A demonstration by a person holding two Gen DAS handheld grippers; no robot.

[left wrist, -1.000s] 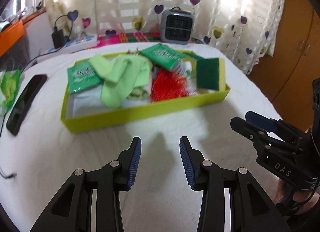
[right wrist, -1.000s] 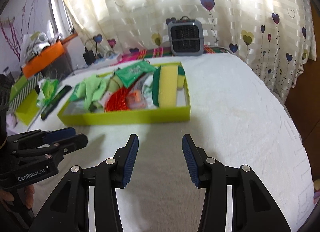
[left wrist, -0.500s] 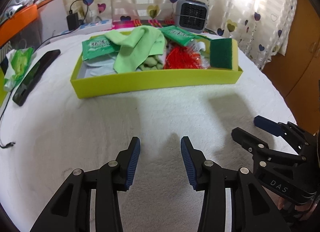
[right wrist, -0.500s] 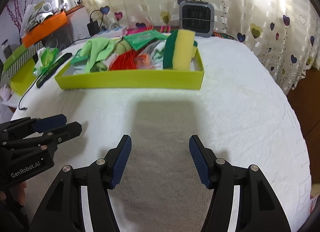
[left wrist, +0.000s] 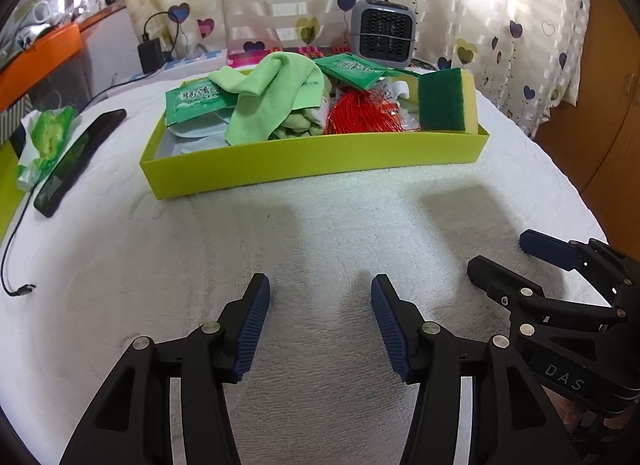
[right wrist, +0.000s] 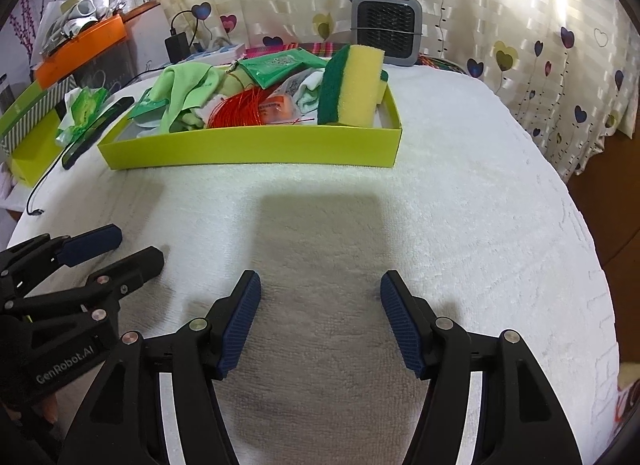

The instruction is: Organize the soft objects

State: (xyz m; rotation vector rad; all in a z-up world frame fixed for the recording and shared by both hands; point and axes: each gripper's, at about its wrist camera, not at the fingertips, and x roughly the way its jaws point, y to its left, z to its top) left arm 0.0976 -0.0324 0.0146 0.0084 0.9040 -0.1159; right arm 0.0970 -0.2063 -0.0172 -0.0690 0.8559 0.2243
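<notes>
With both the left tongs (left wrist: 320,321) and right tongs (right wrist: 320,317) spread and empty, reach forward to the yellow-green tray (left wrist: 312,163) ahead, taking the green cloth (left wrist: 272,99) by its top fold.

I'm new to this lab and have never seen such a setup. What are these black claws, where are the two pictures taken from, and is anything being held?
There is no robot arm here. A person holds a two-finger gripper in each hand, and each gripper carries a fisheye camera that looks along its fingers. One picture comes from the left gripper, the other from the right gripper. Each camera also sees the other gripper at its edge.

Both grippers are open and hold nothing. They hover over a white towel-covered table.

Ahead sits a lime-green tray with soft things in it: a green cloth, a yellow-and-green sponge standing on edge, green sachets and a red mesh bundle. A phone lies beside the tray.
</notes>
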